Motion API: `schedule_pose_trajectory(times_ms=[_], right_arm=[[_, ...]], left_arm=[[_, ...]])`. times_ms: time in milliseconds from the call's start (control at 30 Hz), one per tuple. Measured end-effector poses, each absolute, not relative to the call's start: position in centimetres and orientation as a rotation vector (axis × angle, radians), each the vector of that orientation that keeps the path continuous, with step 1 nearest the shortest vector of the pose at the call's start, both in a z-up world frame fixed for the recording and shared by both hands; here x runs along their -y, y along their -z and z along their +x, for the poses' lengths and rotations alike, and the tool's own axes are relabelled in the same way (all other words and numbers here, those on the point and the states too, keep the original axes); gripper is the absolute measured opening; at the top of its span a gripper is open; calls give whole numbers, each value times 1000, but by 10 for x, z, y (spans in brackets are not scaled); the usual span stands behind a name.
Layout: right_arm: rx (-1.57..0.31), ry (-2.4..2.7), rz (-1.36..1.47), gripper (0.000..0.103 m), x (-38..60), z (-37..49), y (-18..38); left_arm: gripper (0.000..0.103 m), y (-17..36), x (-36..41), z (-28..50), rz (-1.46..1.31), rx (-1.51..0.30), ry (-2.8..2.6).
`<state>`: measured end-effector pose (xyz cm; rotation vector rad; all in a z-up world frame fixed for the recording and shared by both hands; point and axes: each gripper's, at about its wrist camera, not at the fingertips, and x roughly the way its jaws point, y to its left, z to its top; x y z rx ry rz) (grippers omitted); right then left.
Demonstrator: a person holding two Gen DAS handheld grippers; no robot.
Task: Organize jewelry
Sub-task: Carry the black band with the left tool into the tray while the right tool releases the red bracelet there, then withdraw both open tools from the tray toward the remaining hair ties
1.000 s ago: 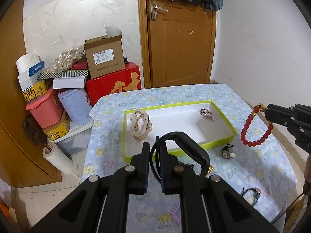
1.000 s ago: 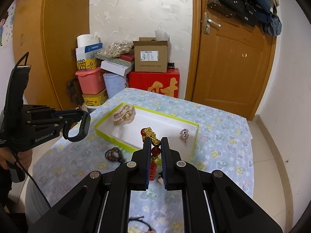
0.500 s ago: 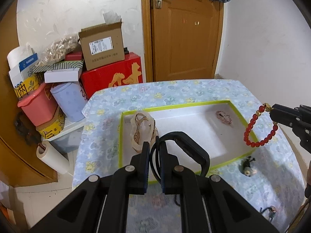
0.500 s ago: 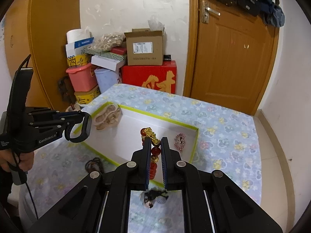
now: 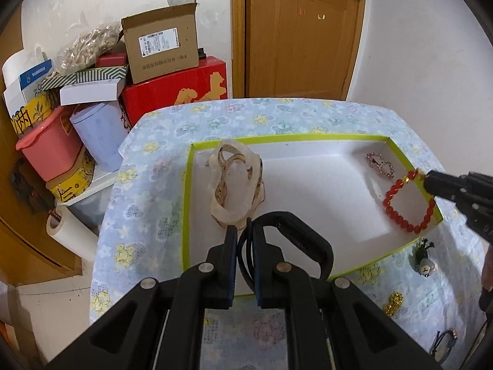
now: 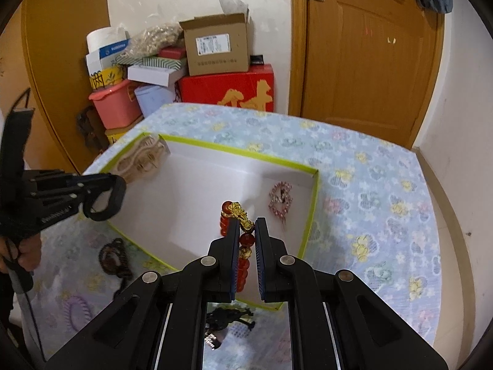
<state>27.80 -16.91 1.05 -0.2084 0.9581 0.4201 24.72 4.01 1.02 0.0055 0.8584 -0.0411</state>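
Note:
A white tray with a yellow-green rim (image 5: 277, 138) (image 6: 240, 152) sits on the flowered tablecloth. In it lie a pale translucent bangle (image 5: 235, 185) (image 6: 140, 158) at the left end and a pink rhinestone piece (image 5: 380, 165) (image 6: 279, 199) at the right end. My left gripper (image 5: 245, 229) (image 6: 92, 192) is shut on a black bangle (image 5: 303, 240) over the tray's near left side. My right gripper (image 6: 246, 225) (image 5: 431, 180) is shut on a red bead bracelet (image 5: 406, 205) (image 6: 242, 225) with a gold charm, hanging above the tray's right end.
On the cloth outside the tray lie a small figurine charm (image 5: 425, 260), a gold piece (image 5: 393, 302), a dark hair tie (image 5: 443, 340), a brown bead string (image 6: 115, 257) and a purple ring (image 6: 77, 311). Boxes and tubs (image 5: 129, 71) stand beyond the table by a wooden door.
Both grippers have moved forward and lower over the tray. The red bracelet has gone from beside the tray to above its right end. The black bangle now hangs over the tray's near left.

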Motion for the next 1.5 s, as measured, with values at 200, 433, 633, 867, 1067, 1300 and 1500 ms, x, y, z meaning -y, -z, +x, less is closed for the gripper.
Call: schedule_pose_trajectory(times_ms=[200, 433, 633, 867, 1067, 1300, 1500], right_arm=[[-973, -402, -206, 10, 173, 284, -2], [-987, -393, -207, 10, 174, 292, 5], [-1001, -397, -211, 10, 176, 292, 10], [-1020, -388, -222, 10, 176, 289, 10], [-1001, -392, -225, 16, 177, 280, 2], [-973, -390, -209, 16, 181, 257, -19], [-959, -385, -188, 16, 184, 220, -36]], left_arm=[[10, -11, -39, 257, 3, -860, 34], [10, -9, -33, 271, 17, -862, 37], [10, -6, -34, 264, 4, -870, 38], [15, -1, -37, 263, -16, -891, 25], [15, -2, -37, 261, -31, -893, 31], [16, -15, -36, 244, -34, -866, 43], [20, -27, -31, 210, -39, -844, 66]])
